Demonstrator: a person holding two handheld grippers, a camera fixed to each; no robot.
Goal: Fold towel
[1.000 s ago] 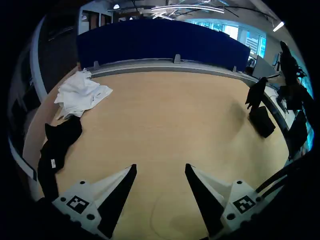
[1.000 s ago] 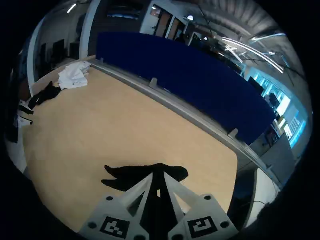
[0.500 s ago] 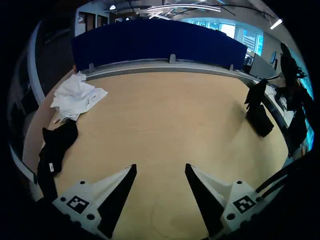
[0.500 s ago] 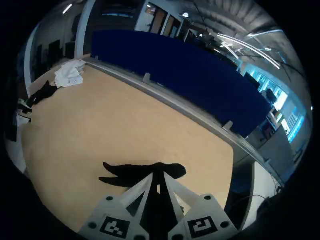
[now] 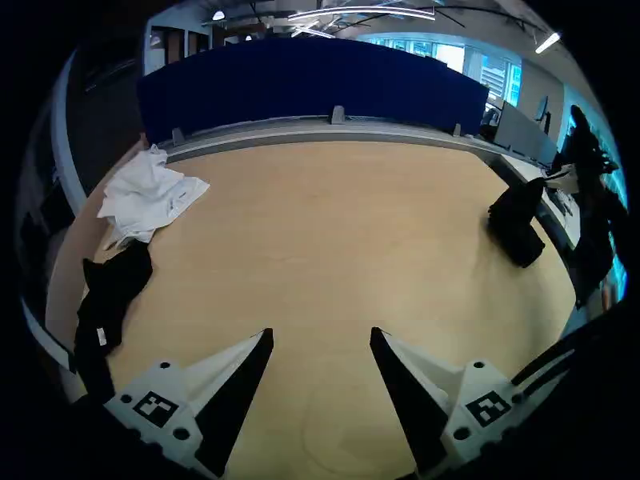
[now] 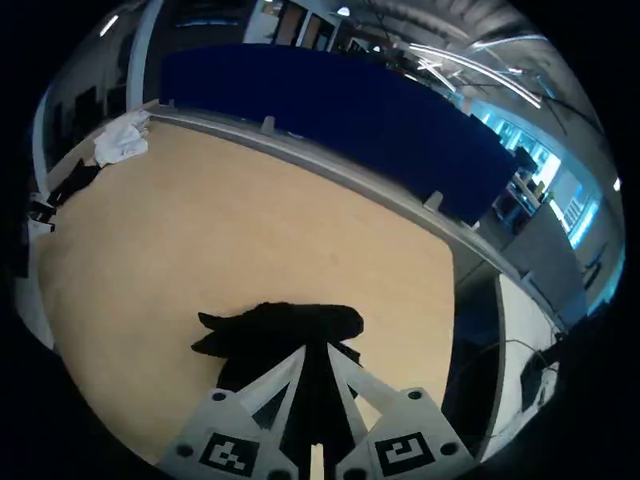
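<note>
A black towel [image 6: 276,328] lies bunched on the wooden table [image 6: 216,224], and my right gripper [image 6: 317,350] is shut on its near edge. In the left gripper view the same black towel [image 5: 516,224] sits crumpled near the table's right edge, far from my left gripper [image 5: 320,336]. That left gripper hangs open over bare wood [image 5: 336,240] with nothing between its fingers. A crumpled white towel [image 5: 148,196] rests at the far left of the table, small in the right gripper view as the white towel [image 6: 120,140].
Another black cloth [image 5: 112,292] lies at the left table edge below the white towel. A blue partition [image 5: 312,80] with a grey rail runs along the back edge. A dark figure [image 5: 592,200] stands past the right edge. Desks lie beyond the right corner [image 6: 528,320].
The black towel has sunk from hanging upright to a lower, bunched heap on the table, and the right gripper has come down with it. The left gripper has stayed open, shifting slightly.
</note>
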